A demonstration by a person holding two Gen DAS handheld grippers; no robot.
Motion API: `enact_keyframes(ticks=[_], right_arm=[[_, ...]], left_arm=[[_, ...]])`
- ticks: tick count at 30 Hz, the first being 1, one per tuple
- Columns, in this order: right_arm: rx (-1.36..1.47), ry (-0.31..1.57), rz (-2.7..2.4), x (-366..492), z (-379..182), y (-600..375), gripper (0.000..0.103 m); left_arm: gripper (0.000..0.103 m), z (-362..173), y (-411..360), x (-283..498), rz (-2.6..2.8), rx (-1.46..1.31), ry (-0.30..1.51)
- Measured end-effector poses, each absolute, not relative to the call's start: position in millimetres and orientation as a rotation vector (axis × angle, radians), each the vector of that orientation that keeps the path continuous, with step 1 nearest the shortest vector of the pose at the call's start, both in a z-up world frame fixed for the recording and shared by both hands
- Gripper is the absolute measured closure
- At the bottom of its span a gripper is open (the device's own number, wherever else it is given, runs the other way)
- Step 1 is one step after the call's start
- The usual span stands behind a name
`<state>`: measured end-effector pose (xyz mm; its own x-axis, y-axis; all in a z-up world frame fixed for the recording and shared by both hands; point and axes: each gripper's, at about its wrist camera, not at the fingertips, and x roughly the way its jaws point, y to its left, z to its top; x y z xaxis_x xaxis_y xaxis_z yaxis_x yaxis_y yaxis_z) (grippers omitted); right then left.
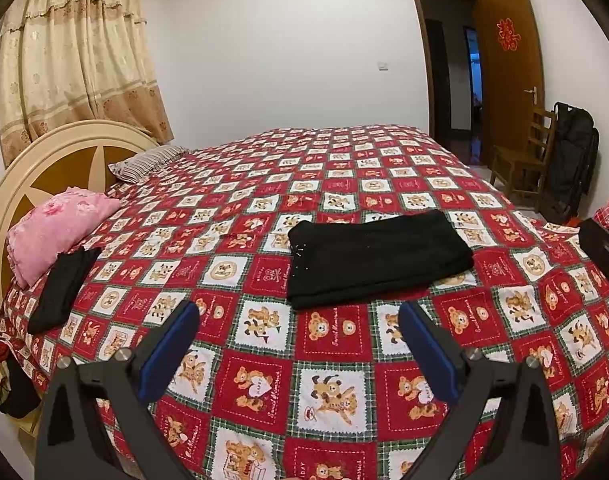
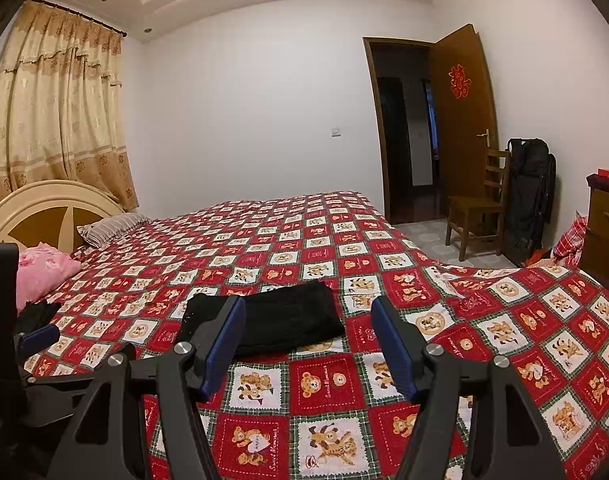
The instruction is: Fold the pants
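One pair of black pants (image 1: 378,258) lies folded into a flat rectangle on the bear-print bedspread (image 1: 328,392), near the middle of the bed. Both grippers hang just short of the pants, touching nothing: the left gripper (image 1: 300,320) has its blue-padded jaws spread wide and empty, and the right gripper (image 2: 308,316) likewise stands apart with nothing between its pads. Well left of the pants, a second dark garment (image 1: 62,288) lies loosely beside a pink pillow (image 1: 52,228), with a striped pillow (image 1: 144,162) farther up against the cream headboard (image 1: 44,156). Beyond the pants, past the bed's far edge, a brown door (image 1: 508,68) stands open; a wooden chair (image 1: 524,160) and a black bag (image 1: 574,156) sit by it. Beige curtains (image 1: 72,56) hang behind the headboard.
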<state>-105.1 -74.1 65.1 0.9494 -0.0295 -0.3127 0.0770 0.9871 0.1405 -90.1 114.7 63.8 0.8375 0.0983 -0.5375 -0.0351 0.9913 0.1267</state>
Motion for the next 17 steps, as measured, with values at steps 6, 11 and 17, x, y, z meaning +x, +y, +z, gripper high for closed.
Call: enact_keyframes(ticks=[6,11,17], right_arm=[[0.153,0.304,-0.062,-107.4,65.9,-73.9,0.037],[0.149,0.307,-0.058,-105.1,65.8,-71.1,0.037],[0.143,0.310,-0.055,-103.5,65.9,-67.8,0.037]], left_arm=[[0.001,62.4,116.2,-90.7,0.064,0.108,0.578],[0.001,64.8,116.3,-89.7,0.064,0.109,0.571],[0.001,65.8,115.6,-89.4,0.050,0.098,0.571]])
